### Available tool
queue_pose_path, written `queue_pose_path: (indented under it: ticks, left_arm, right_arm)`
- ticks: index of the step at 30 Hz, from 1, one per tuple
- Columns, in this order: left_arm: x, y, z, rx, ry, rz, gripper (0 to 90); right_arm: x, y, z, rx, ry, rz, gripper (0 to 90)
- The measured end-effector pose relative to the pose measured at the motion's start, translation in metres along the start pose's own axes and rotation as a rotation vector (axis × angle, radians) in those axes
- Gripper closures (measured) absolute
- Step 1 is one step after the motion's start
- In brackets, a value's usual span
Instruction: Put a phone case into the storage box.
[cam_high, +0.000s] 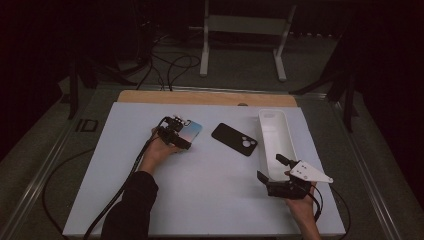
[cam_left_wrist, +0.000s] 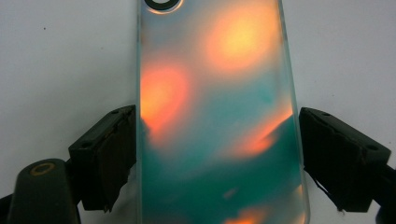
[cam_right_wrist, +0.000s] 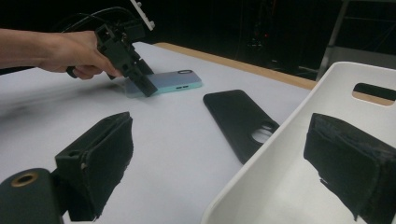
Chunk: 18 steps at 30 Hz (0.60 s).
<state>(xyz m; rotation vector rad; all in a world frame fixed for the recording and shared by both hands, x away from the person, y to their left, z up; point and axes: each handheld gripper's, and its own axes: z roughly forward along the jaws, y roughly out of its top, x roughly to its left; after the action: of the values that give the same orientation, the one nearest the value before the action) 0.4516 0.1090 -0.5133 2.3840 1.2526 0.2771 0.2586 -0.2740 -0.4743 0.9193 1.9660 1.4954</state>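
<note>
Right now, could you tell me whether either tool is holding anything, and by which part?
Neither has a grip yet. The left tool straddles the colourful phone case across its long sides; the right tool straddles the white bin's wall.

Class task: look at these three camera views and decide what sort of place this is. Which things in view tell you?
Probably a lab or studio bench set up for recording handling work. A white table stands on dark carpet amid trailing cables and a white metal frame. Hand-held grippers work over a teal phone case, a black phone case and a white bin.

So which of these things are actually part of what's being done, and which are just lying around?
In use:
- colourful phone case, between the left tool's jaws
- white bin, straddled by the right tool

Lying about:
- black phone case
- white stand on the floor
</note>
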Motion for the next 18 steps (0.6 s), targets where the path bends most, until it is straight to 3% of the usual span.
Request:
queue_pose_path:
  ticks: [8,18]
  left_arm:
    - [-0.002,-0.001,-0.002,0.009,0.005,-0.001,16.9]
    - [-0.006,-0.004,-0.015,-0.054,-0.019,-0.007,17.1]
  right_arm:
    - [-0.001,0.0,0.0,0.001,-0.002,0.003,8.2]
    - [-0.001,0.0,0.0,0.001,-0.002,0.007,8.2]
